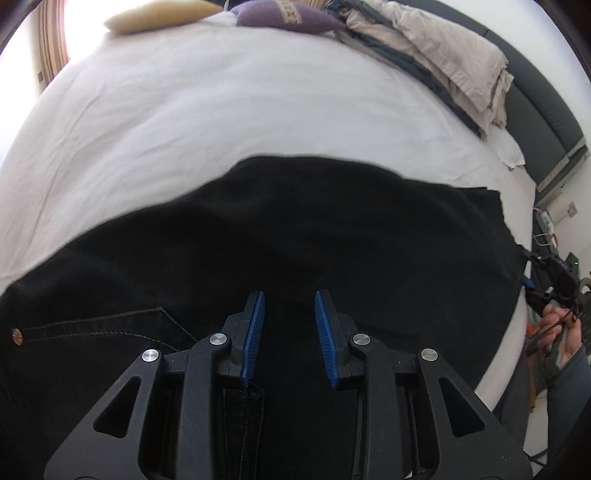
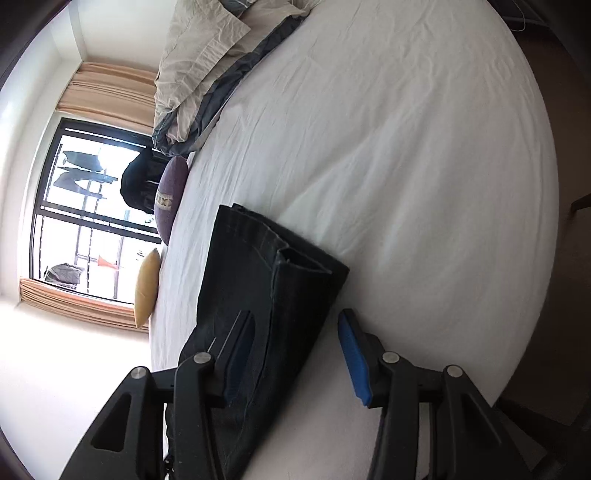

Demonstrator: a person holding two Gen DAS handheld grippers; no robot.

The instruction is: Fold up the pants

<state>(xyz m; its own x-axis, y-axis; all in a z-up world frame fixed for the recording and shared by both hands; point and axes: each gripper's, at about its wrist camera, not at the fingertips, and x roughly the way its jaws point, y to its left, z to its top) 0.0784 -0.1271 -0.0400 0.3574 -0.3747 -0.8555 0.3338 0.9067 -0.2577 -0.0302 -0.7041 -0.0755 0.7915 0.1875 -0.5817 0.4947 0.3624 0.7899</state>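
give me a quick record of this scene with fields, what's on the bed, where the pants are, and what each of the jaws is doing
surface: bed with white sheet
garment: black pants lying on the sheet
left gripper: jaws apart over the pants, nothing pinched
right gripper: jaws apart, pants cloth between them, not pressed
also on bed: purple cushion, yellow cushion, beige duvet

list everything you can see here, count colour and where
pants: one, black, spread on the near part of the bed
bed sheet: one, white, covering the mattress
duvet: one, beige with grey edging, bunched at the head end
cushion: one, purple, far edge of bed
pillow: one, yellow, beside the cushion
window: one, dark frame, peach curtains
left tongs: one, black with blue pads, apart above the pants
right tongs: one, same colours, apart, pants cuff between, not pressed
hand: one, at bed edge
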